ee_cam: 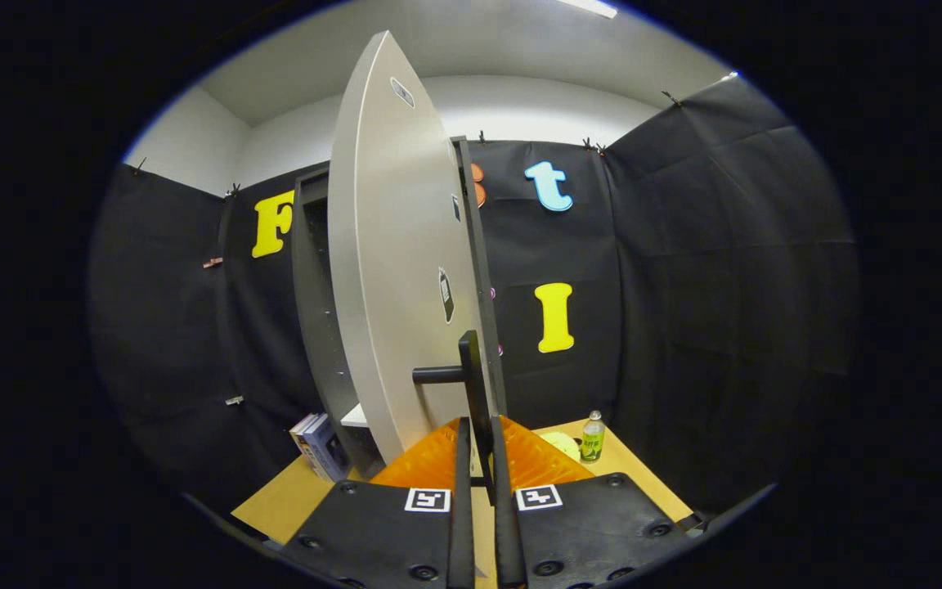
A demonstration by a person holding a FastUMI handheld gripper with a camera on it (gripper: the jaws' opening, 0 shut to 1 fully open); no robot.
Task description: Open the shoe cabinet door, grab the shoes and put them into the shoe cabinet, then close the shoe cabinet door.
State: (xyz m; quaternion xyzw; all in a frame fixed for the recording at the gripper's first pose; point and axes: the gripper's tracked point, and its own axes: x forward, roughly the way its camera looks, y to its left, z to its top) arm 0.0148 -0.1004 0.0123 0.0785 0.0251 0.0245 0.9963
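The shoe cabinet (313, 311) is a dark, tall box standing on the table ahead of me. Its silver-grey door (389, 270) is swung partly open and I see it almost edge-on. A black bar handle (471, 380) stands off the door's face on a short post. The handle's lower end runs down between my two orange fingers (426, 466). My gripper (479, 446) is shut on the handle, with a finger on either side. Part of the dark cabinet interior shows behind the door.
The cabinet stands on a wooden table (287, 503). Two books (320, 446) lean against the cabinet's base beside the door. A small green-labelled bottle (593, 436) and a pale round object (561, 446) stand beyond my right finger.
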